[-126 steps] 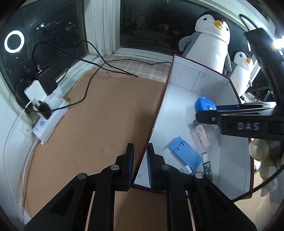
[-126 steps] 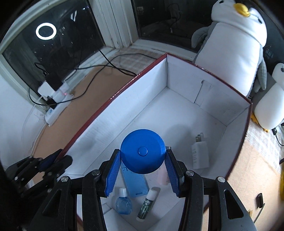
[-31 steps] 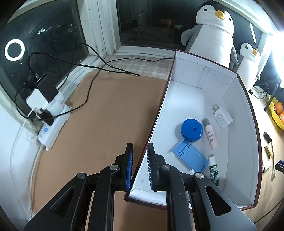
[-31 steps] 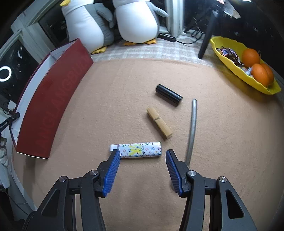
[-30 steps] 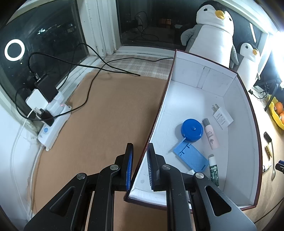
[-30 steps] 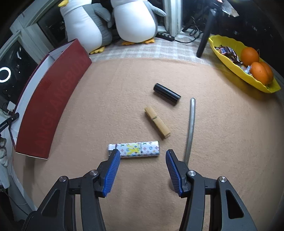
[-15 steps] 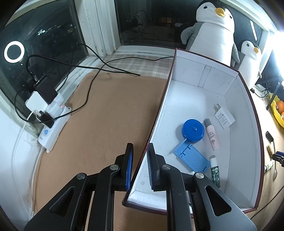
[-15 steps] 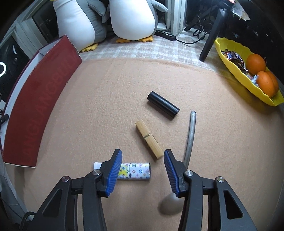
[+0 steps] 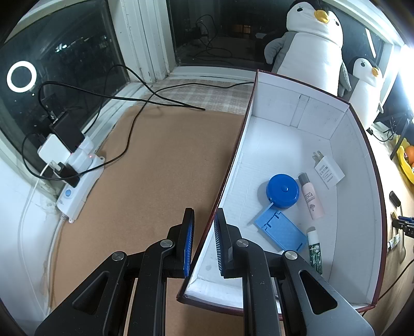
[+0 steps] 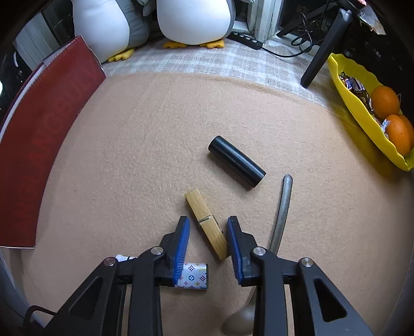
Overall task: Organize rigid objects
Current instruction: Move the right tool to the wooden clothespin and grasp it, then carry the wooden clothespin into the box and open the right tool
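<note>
I'm closing my right hand-held gripper (image 10: 208,234) around the clothespin (image 10: 207,223) on the tabletop (image 10: 145,144); its long axis is running diagonally between the narrowing jaws, not yet pinched. My left hand-held gripper (image 9: 203,239) is clamping the box (image 9: 233,165) wall.

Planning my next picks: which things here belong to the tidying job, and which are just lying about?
Job:
- box, wall clamped by left gripper
- wooden clothespin, between the closing jaws of right gripper
- black tube
- patterned tube
- spoon

Lying about:
- plush penguins
- yellow fruit tray
- power strip
</note>
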A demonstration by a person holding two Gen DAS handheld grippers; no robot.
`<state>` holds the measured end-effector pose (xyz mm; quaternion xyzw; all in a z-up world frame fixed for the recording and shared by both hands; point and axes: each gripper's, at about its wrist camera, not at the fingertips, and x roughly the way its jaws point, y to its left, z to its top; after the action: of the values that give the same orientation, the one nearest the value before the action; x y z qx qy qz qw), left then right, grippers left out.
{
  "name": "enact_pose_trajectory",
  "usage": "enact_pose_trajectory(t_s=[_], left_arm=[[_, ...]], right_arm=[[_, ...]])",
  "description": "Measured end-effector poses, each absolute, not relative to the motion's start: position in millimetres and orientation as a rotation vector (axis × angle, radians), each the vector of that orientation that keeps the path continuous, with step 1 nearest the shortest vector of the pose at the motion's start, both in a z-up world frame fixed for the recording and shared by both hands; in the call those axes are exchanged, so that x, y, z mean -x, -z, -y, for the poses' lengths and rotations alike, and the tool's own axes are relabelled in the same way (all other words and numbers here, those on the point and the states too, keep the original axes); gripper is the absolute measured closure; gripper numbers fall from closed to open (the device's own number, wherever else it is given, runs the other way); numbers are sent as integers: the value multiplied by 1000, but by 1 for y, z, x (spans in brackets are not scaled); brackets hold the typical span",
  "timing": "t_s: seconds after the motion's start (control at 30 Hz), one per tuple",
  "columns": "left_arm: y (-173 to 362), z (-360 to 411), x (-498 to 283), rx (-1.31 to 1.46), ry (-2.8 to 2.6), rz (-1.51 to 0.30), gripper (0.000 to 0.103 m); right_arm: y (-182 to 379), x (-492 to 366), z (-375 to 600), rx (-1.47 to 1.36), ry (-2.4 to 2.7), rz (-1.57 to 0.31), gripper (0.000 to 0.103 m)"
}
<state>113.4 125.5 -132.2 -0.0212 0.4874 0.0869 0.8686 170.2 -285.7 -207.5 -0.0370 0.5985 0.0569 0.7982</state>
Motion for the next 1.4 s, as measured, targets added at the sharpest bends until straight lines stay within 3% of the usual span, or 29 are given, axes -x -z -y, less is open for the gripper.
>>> enact_pose_trajectory(t_s=[0.23, 0.77, 1.07, 1.4], left_arm=[[132, -126, -114, 49, -181, -1019, 89], [130, -131, -108, 89, -162, -1004, 89], [123, -132, -97, 115, -148, -981, 90], [119, -137, -84, 141, -133, -964, 90]], right_arm=[[207, -172, 289, 72, -120, -1283, 92], [141, -155, 245, 36, -209, -1150, 92], [94, -146, 162, 73, -379, -1053, 92], [84, -137, 62, 130, -567, -1036, 92]])
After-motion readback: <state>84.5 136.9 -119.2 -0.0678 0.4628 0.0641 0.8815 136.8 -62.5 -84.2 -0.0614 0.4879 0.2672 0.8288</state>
